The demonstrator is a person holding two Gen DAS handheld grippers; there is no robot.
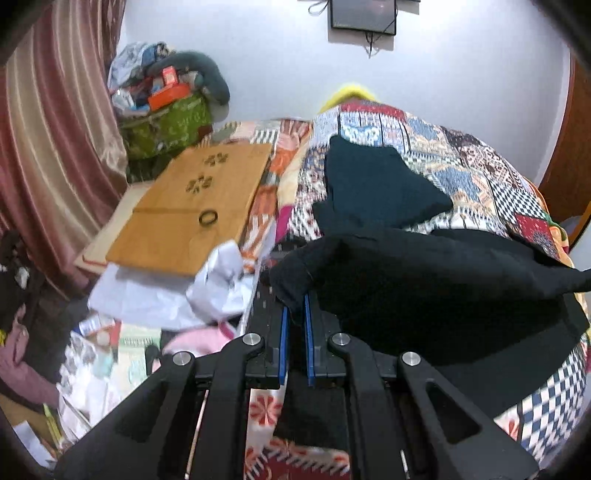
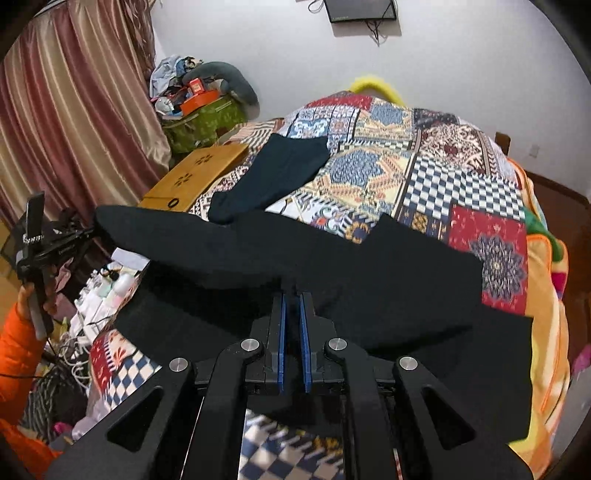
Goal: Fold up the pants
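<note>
Black pants hang stretched above a patchwork bedspread. My left gripper is shut on one corner of their edge. My right gripper is shut on the same edge further along, and the black pants span the right wrist view. The left gripper also shows at the far left there, holding the cloth's left end. A dark teal folded garment lies on the bed beyond; it also shows in the right wrist view.
A wooden lap board with a black ring on it lies left of the bed. A green bag full of items stands by the curtain. Papers and clutter cover the left side. A screen hangs on the wall.
</note>
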